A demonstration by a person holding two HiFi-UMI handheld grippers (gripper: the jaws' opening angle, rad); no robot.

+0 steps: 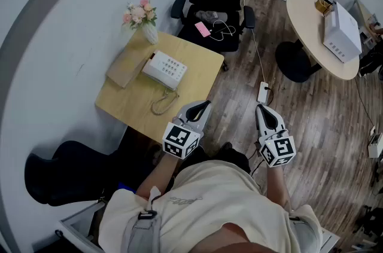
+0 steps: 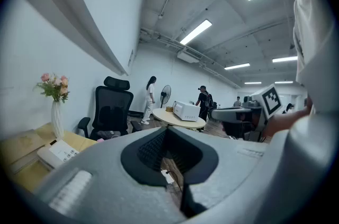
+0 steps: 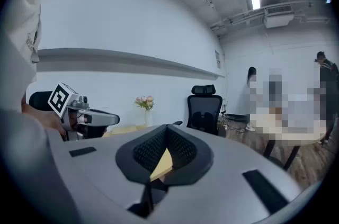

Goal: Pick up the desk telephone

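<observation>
Desk telephone (image 1: pixel 164 69) lies on the small wooden table (image 1: pixel 122 103), near the flower vase (image 1: pixel 149 31). Left gripper (image 1: pixel 203 106) sits off the table's near edge and right gripper (image 1: pixel 262 109) over the floor. Both jaws closed together, holding nothing.

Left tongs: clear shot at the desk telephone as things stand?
Probably yes. The left tongs hang shut off the wooden table's near edge; only the coiled cord lies between them and the desk telephone. They must open first.
</observation>
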